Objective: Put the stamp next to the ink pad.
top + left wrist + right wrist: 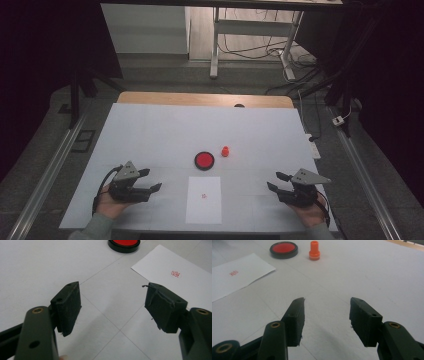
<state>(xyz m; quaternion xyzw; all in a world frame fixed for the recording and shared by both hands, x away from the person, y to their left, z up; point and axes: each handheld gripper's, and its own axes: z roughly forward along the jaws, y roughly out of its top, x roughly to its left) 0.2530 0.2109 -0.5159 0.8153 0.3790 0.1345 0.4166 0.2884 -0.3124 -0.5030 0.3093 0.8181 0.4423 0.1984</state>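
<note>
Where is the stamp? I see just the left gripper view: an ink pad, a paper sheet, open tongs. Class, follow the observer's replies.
Observer: The orange stamp stands upright beside the ink pad, on its right in the high view.
Operator: Is anything holding it?
Observer: No. The right tongs are open, off to the right of the paper.
Operator: What lies beyond the white table cover?
Observer: A strip of bare wooden tabletop shows along the far edge.
</note>
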